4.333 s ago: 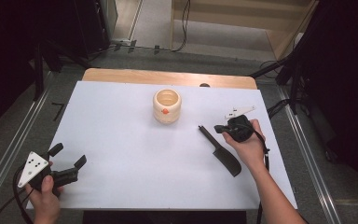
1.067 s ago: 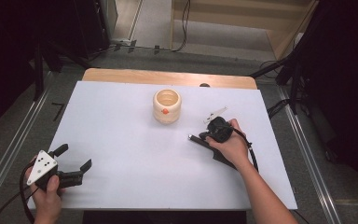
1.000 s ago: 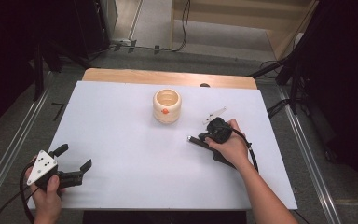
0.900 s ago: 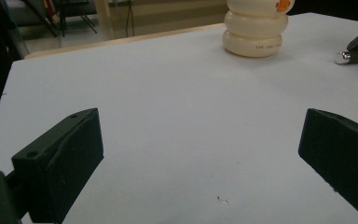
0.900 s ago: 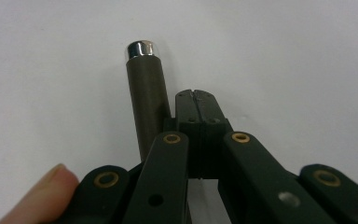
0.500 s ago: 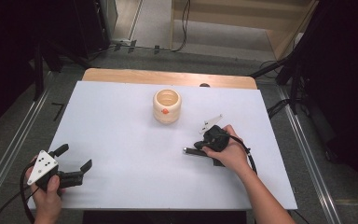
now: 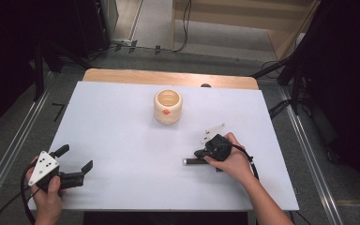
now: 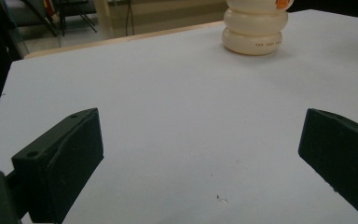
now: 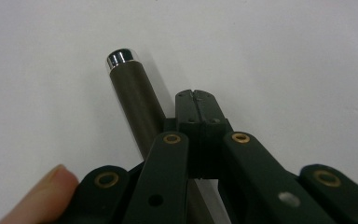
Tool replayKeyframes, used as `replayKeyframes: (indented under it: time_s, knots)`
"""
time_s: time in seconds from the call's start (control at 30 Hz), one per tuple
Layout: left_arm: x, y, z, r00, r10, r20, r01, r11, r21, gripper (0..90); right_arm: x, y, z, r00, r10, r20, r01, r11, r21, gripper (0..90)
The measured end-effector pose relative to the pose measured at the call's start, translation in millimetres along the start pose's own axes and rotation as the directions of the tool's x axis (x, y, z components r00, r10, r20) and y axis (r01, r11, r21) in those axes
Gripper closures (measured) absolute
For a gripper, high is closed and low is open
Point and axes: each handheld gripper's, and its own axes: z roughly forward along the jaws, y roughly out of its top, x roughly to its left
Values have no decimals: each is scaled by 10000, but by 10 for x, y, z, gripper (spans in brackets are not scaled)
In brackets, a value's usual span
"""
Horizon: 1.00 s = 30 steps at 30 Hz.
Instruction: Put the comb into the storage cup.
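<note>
A dark knife with a silver-capped handle lies flat on the white table, handle pointing left. My right gripper rests over it, jaws pressed together with nothing between them. In the right gripper view the handle runs along the left side of the shut tips of my right gripper and passes under them. A cream ribbed cup with an orange mark stands upright at the back centre. My left gripper is held at the front left, jaws wide apart. In the left gripper view, bare table lies between the jaws of my left gripper, and the cup stands far ahead.
The white table sheet ends at a wooden strip along the back. Dark stands and metal rails flank both sides. A thumb shows beside the right gripper.
My right hand has slid left and nearer across the table, and the knife has moved with it and swung so its handle points left. The left gripper has stayed still.
</note>
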Motion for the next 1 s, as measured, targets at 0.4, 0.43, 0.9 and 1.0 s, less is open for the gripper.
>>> replayKeyframes:
  time_s: [0.4,0.43,0.9,1.0]
  knots:
    - [-40,30,-23,9994,304,-179,-302,9995,121,0,-7,-237,-417,9767,1863,1065,-1370,9233,-3588,160]
    - [-50,32,-21,9994,319,-166,-316,9994,153,0,-4,-271,-451,9722,2027,1173,-1453,9150,-3765,81]
    - [-89,116,-10,9977,151,667,-164,9997,179,0,87,-932,-781,8966,3848,2193,-2060,8006,-5627,0]
    - [-135,150,20,9972,285,698,-309,9990,331,0,124,-1040,-814,8880,3807,2579,-1801,8040,-5667,0]
